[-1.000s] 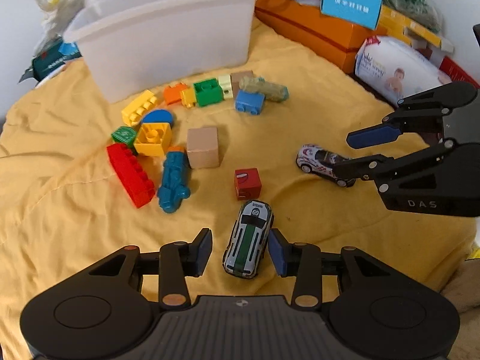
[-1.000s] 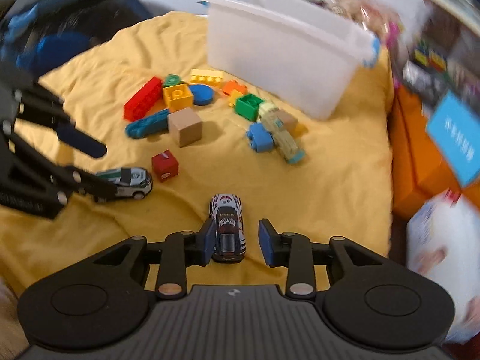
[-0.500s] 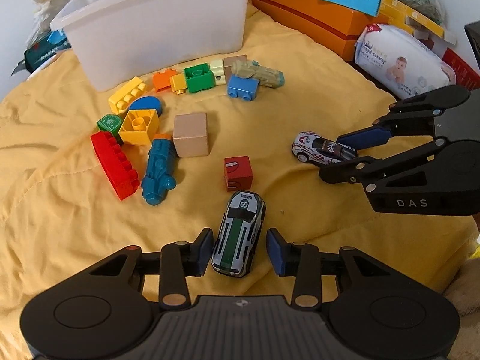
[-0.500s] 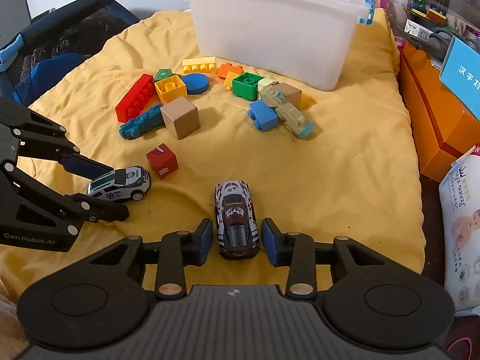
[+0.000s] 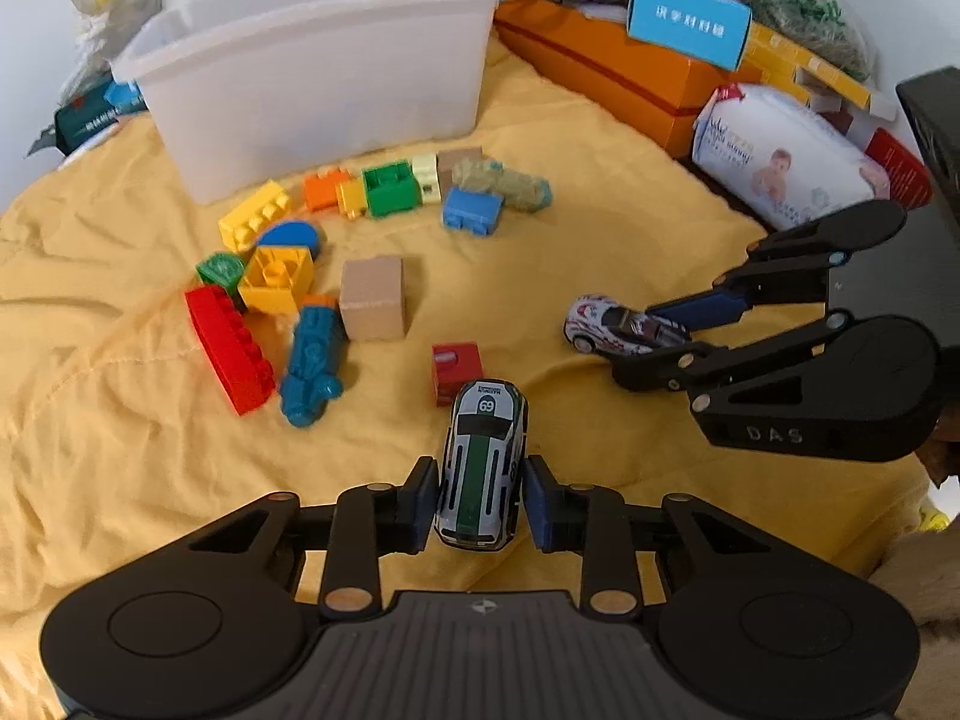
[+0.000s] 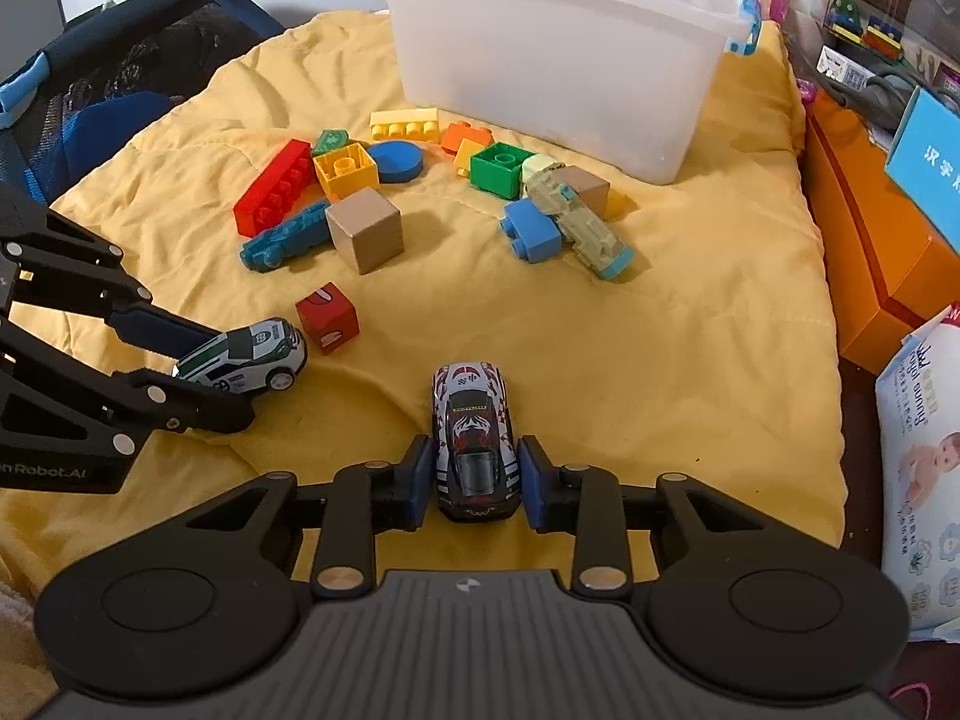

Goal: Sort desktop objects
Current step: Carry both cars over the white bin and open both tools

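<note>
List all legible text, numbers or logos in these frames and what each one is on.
"69": roof of the green-striped toy car.
"DAS": body of the right gripper, seen from the left wrist.
"n Robot.AI", cut off at the frame edge: body of the left gripper, seen from the right wrist.
Blue box: white Chinese characters, too blurred to read.
White wipes pack: print too small to read.

Both claws tilt steeply downward, side by side and apart. The left claw [image 5: 479,495] has just been closing, its blue pads pressed against the flanks of a small car. The right claw [image 6: 476,483] has been closing too, its pads snug against the sides of another car between them.
</note>
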### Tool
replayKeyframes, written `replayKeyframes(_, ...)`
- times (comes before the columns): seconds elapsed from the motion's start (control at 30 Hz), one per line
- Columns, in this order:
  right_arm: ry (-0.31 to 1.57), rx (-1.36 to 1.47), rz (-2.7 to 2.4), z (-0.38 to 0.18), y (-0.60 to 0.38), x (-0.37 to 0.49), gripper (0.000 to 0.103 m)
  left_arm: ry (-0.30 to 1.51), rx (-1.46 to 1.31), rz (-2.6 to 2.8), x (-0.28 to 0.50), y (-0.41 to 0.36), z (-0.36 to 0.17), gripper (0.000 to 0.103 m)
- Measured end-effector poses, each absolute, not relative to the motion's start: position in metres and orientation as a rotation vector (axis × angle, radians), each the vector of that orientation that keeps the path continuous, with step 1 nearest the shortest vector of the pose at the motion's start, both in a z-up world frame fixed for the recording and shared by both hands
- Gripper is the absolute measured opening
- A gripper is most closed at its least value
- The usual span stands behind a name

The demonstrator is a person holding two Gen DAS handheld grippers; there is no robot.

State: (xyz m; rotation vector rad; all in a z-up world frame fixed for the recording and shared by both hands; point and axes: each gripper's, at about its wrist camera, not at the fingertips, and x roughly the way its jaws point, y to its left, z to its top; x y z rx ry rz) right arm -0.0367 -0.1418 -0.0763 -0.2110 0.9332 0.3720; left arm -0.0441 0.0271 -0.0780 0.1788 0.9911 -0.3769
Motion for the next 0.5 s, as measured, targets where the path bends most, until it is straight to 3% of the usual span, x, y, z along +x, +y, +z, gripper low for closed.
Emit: replayKeyframes(0.5, 0.819, -0.176, 0.33, -0.029, -0.15, -0.021, 0.033, 0.798, 0.139, -0.273, -0.015, 0.045, -0.01, 0.034)
